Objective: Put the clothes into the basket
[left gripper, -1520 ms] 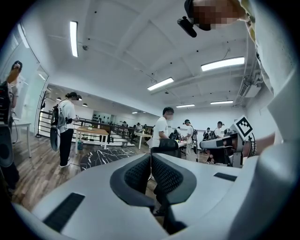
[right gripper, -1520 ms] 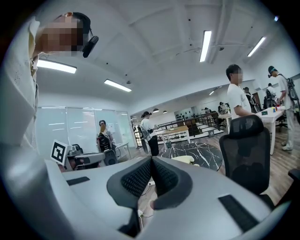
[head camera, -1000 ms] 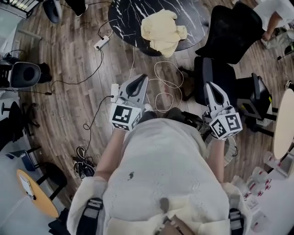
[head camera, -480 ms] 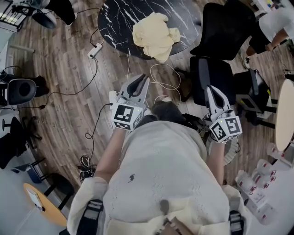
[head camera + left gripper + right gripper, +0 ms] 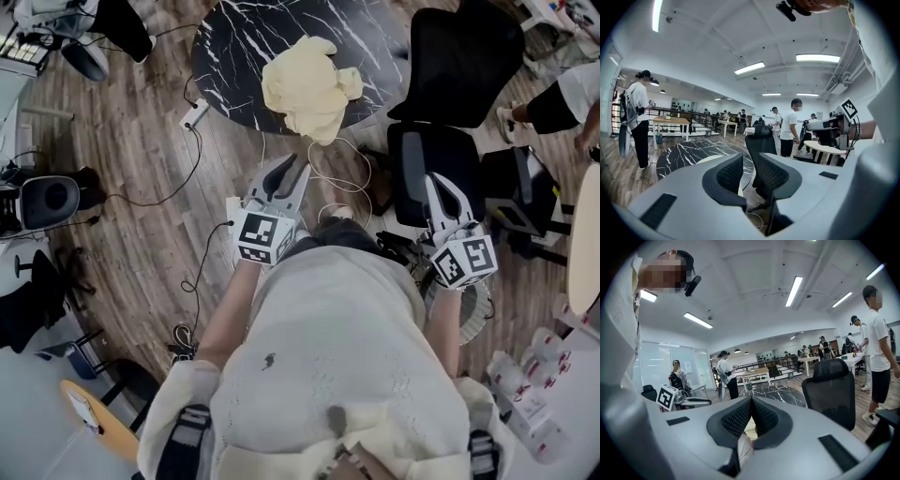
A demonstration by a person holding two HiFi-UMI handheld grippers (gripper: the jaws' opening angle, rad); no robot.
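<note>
clothes (image 5: 309, 89) on table (image 5: 234, 47) | chair (image 5: 459, 61) right of table | cables (image 5: 330, 161) on floor (image 5: 141, 216) before table

The table (image 5: 246, 47) is black marble veined with white (thin, branching streaks). The cloth (image 5: 305, 89) is pale yellow, plain. The floor (image 5: 141, 150) is brown wood planking, streaked grey. The chair (image 5: 459, 61) is black. The person's top (image 5: 328, 347) is cream with 1 dark speck. The strip (image 5: 195, 114) is white.
</note>
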